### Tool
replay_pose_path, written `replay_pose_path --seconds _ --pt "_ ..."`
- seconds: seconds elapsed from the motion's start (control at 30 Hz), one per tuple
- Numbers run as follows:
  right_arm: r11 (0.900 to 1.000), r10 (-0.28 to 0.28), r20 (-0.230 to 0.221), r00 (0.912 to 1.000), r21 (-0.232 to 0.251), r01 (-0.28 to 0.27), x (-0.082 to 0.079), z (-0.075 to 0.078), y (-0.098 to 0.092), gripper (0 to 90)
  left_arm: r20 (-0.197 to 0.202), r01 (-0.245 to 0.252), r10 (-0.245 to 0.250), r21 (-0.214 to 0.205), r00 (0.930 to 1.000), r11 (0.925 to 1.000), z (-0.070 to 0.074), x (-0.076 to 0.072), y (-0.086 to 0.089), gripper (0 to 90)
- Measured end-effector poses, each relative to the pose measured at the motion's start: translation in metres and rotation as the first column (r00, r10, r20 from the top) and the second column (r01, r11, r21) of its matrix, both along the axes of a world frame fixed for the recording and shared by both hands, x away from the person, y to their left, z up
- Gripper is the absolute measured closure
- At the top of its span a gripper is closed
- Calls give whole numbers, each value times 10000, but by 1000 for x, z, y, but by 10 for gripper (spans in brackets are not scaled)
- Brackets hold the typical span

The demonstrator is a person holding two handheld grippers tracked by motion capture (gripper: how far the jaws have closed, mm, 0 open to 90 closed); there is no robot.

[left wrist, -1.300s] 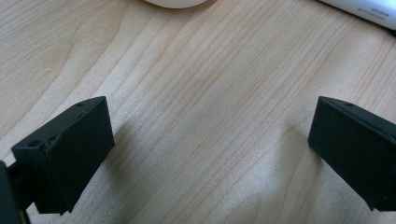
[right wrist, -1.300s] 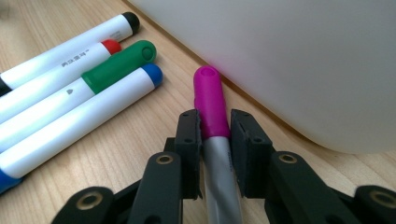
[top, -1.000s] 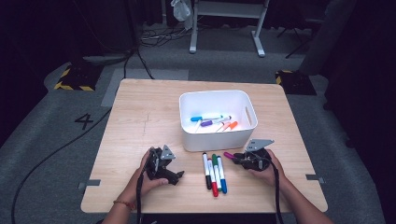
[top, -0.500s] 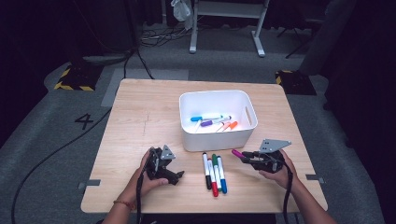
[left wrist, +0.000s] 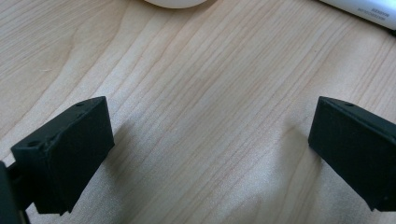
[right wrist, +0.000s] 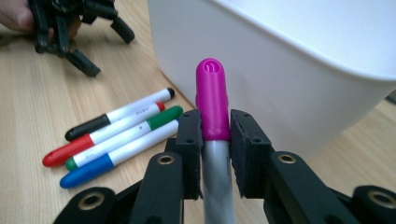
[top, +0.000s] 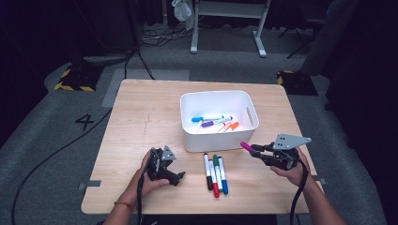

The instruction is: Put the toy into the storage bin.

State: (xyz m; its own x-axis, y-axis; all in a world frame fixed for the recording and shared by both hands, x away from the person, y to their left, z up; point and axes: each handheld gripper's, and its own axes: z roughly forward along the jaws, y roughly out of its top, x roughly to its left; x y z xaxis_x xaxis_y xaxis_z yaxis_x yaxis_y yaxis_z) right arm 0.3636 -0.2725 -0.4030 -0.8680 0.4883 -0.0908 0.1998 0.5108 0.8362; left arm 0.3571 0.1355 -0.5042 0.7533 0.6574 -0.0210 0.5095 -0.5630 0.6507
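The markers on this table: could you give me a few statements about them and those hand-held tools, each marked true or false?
1. The right tool grips a pink-capped marker. True.
2. Six markers lie loose on the table. False: four lie there, black, red, green and blue.
3. The white bin is empty. False: several markers lie inside it.
4. The left tool is open, with bare wood between its jaws. True.
5. The four loose markers lie side by side in front of the bin. True.
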Motion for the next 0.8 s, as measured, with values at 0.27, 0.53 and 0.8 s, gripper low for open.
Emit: replay_pose_path --seconds 0.27,0.53,0.8 --pt "9999 18 366 9993 169 -24 0 26 -9 750 -27 27 -27 21 10000 10000 0 0 0 0" --pt "9996 -20 950 9955 277 -6 9 59 -8 749 -26 28 -28 23 10000 10000 0 0 0 0" --pt "9998 152 1443 9894 100 -168 26 91 5 749 -25 28 -28 18 10000 10000 0 0 0 0"
